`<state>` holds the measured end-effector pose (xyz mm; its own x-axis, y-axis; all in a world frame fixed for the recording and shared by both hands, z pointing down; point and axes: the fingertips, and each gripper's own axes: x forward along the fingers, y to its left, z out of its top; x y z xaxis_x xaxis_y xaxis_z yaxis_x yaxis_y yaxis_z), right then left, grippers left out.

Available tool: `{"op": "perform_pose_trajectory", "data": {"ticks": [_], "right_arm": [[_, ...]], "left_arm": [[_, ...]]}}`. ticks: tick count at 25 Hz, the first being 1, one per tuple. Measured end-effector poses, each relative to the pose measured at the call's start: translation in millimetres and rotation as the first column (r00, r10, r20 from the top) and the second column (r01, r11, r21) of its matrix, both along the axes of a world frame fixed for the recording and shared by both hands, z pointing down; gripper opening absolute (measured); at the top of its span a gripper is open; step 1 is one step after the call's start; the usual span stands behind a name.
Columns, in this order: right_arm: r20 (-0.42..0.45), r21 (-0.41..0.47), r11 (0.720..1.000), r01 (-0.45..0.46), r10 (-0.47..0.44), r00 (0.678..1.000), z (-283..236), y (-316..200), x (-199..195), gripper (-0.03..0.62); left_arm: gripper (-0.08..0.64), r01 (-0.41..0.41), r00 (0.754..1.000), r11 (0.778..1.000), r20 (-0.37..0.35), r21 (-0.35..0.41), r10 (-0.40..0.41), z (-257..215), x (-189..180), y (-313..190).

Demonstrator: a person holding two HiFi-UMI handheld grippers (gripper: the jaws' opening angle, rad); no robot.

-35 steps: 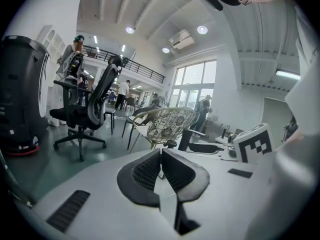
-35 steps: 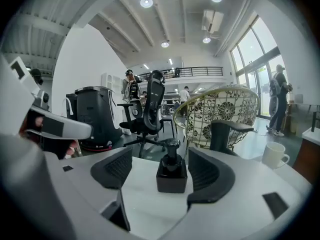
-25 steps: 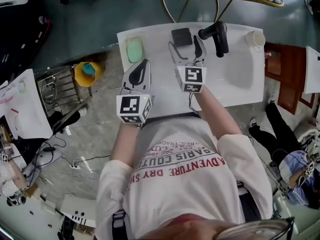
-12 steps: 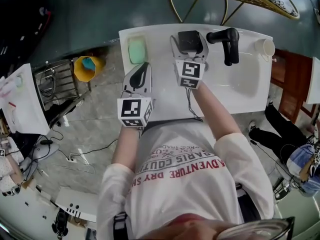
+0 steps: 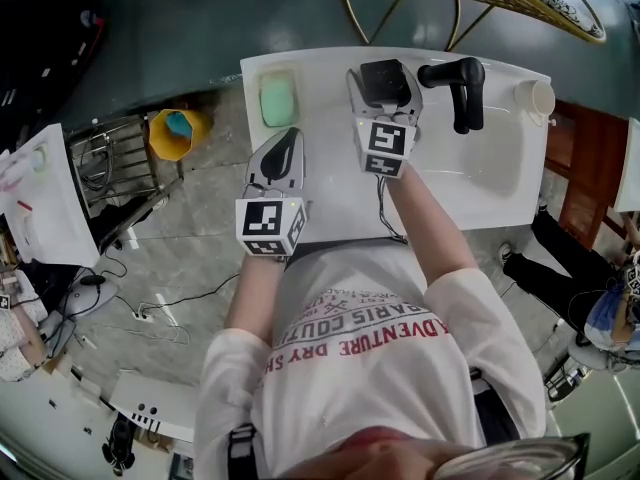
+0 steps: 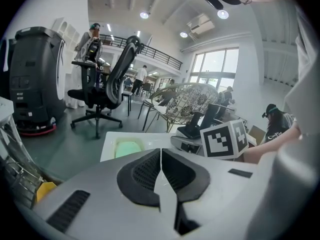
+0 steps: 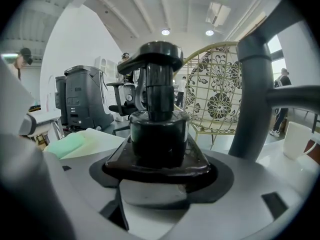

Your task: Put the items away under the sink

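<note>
The white counter [image 5: 330, 153] with its sunken basin [image 5: 490, 163] takes up most of what the person is leaning over, and everything on it is still sitting out. By my reckoning the putting away has barely started; nothing has gone under the sink yet.

The black tap [image 5: 460, 80] stands at the back. Just left of it the right gripper [image 5: 385, 90] is pushed forward with its fingers spread wide to either side of a black pump bottle [image 7: 157, 134], which stands upright on the counter. I can't tell that they press on it yet. The left gripper [image 5: 284, 150] hangs at the counter's near edge, fingers pressed together on nothing.

A green soap dish [image 5: 276, 99] and a white cup [image 5: 537, 96] wait their turn.

From overhead the bottle is only a dark square; the right gripper view shows its pump head and flared base. The left gripper view shows the meeting fingers.
</note>
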<state>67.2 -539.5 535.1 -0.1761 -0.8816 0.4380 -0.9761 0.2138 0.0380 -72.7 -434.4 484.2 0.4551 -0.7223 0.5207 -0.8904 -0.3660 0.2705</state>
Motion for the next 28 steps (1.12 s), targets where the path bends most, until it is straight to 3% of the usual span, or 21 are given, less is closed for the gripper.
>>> {"op": "perform_pose_trajectory", "data": {"ticks": [11,19,28], "right_arm": [[-0.006,-0.033,0.997,0.072,-0.072,0.997,-10,15,-8,0.373],[0.018,0.03,0.994,0.109,-0.11,0.994,-70,48,-22,0.373],[0.082,0.078,0.997,0.006,-0.013,0.997,-139,115,-11,0.373]], "left_arm": [[0.028,-0.028,1.0,0.999,-0.011,0.03,0.028,-15,1,3],[0.028,-0.057,0.997,0.995,-0.039,0.078,0.061,-45,-3,12],[0.028,-0.159,0.982,0.973,-0.073,0.166,0.173,-90,7,33]]}}
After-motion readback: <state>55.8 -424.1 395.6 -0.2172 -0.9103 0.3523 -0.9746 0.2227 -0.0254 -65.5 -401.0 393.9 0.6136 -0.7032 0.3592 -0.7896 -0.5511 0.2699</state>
